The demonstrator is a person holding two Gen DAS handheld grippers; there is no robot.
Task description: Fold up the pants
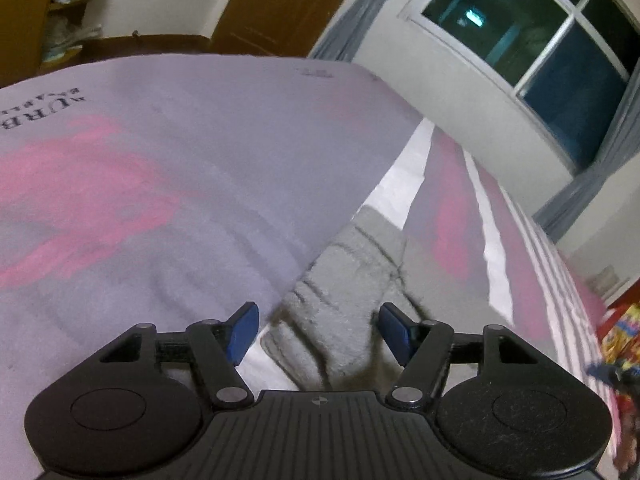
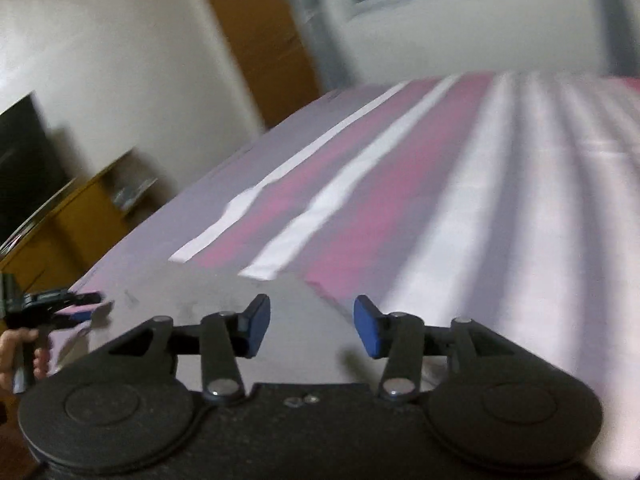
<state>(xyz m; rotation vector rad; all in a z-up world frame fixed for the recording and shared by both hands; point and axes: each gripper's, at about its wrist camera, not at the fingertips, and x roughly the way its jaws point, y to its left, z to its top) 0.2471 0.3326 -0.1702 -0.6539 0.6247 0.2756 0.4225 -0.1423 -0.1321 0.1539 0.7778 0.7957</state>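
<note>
The grey pants [image 1: 340, 292] lie on the bed; in the left wrist view a ribbed, fuzzy end of them stretches away from between my fingers. My left gripper [image 1: 318, 330] is open, its blue pads on either side of the cloth and apart from it. In the right wrist view the pants [image 2: 224, 300] show as a flat grey sheet under my right gripper [image 2: 311, 326], which is open and empty just above the cloth. My left gripper also shows in the right wrist view [image 2: 60, 304] at the far left, held by a hand.
The bed sheet [image 1: 160, 168] is lilac with pink patches and white stripes [image 2: 320, 200]. A window [image 1: 540, 40] and curtains stand beyond the bed, a wooden door [image 1: 272, 4] and shelves behind. Colourful items [image 1: 616, 336] lie at the bed's right edge.
</note>
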